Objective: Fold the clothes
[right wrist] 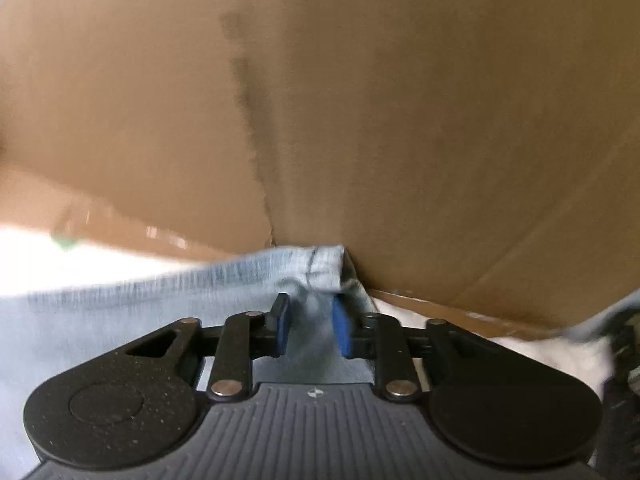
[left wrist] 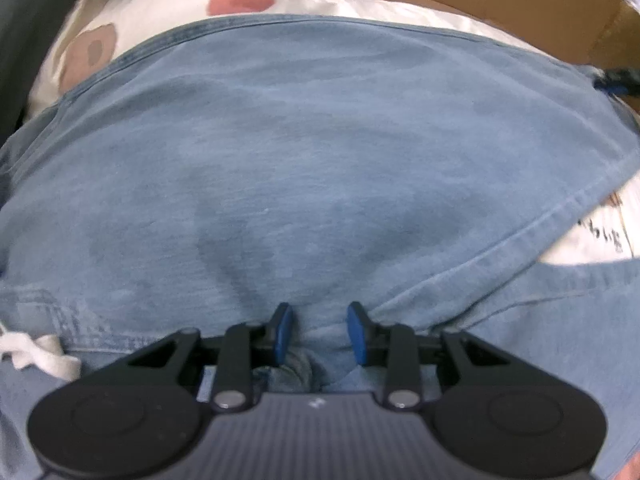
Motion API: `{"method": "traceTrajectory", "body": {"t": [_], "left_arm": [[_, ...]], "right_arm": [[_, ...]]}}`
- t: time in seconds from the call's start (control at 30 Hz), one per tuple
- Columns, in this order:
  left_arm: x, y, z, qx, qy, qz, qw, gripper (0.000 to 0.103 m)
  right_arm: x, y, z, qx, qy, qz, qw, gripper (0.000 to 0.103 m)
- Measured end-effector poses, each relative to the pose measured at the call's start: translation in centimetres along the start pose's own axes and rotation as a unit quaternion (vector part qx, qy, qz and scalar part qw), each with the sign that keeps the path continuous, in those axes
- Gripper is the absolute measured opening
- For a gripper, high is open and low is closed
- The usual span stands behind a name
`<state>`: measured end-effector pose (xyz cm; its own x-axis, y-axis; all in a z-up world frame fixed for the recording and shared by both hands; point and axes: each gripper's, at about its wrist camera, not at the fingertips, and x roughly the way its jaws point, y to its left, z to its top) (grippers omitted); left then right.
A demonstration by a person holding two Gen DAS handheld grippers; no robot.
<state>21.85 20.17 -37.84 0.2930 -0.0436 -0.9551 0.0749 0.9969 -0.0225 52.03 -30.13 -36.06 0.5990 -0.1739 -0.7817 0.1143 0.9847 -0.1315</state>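
Left wrist view, nearest first: your left tool [left wrist: 319, 330] points steeply down into the blue garment [left wrist: 304, 152], and a bunched ridge of that cloth rises between its blue pads [left wrist: 283, 330]. The pads stand partly apart, and you cannot tell whether they bite the fabric or only flank it. Beyond the tool the garment spreads wide and fairly flat, a soft, faded, faintly streaked knit with a stitched hem running out to the right. A white drawstring [left wrist: 28, 350] lies at the lower left. Farther out, a white printed cloth [left wrist: 168, 4] shows under the garment, and brown cardboard [left wrist: 500, 0] closes the far side.

Right wrist view: your right tool [right wrist: 310, 326] has a corner of the same blue fabric between its pads, the folded tip poking out just past them; again the grip is unclear through the blur. That corner lies hard against the cardboard wall.

Both tools sit on the garment, so the coming fold likely turns on the right-hand corner being carried back across the flat spread.
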Motion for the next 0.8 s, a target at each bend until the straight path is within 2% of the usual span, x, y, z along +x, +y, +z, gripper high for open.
{"method": "traceTrajectory", "body": {"t": [0.03,0.07,0.17,0.27,0.37,0.47,0.6,0.67,0.8], "left_arm": [[-0.3,0.1,0.2,-0.004,0.005,0.007,1.0000,0.036],[-0.6,0.2,0.4,-0.008,0.009,0.015,0.9998,0.036],[-2.3,0.4,1.0,-0.023,0.013,0.038,0.9989,0.040],[-4.9,0.3,1.8,-0.028,0.007,0.050,0.9983,0.052],[-7.9,0.0,3.0,-0.020,-0.005,0.064,0.9977,0.053],[-11.2,-0.1,4.6,-0.012,-0.014,0.096,0.9952,0.054],[-16.9,0.1,7.0,0.000,-0.046,0.109,0.9930,0.064],[-19.7,0.1,7.7,0.007,-0.056,0.118,0.9914,0.064],[-25.4,-0.1,7.7,0.006,-0.066,0.128,0.9895,0.071]], "right_arm": [[-0.8,0.0,-0.1,-0.006,-0.001,0.000,1.000,0.055],[-1.6,0.0,-0.3,-0.011,-0.002,0.001,1.000,0.059],[-4.7,-0.9,-0.6,-0.011,-0.005,0.038,0.999,0.059],[-7.8,-1.9,-0.7,-0.012,0.004,0.055,0.998,0.059],[-11.0,-3.3,-0.3,-0.016,0.008,0.079,0.997,0.059],[-15.1,-3.4,1.0,-0.029,-0.003,0.106,0.994,0.059],[-20.9,-4.4,3.1,-0.046,-0.022,0.125,0.991,0.059],[-24.2,-5.8,4.1,-0.037,-0.036,0.131,0.990,0.059],[-31.2,-8.9,5.9,-0.009,-0.059,0.149,0.987,0.059]]}}
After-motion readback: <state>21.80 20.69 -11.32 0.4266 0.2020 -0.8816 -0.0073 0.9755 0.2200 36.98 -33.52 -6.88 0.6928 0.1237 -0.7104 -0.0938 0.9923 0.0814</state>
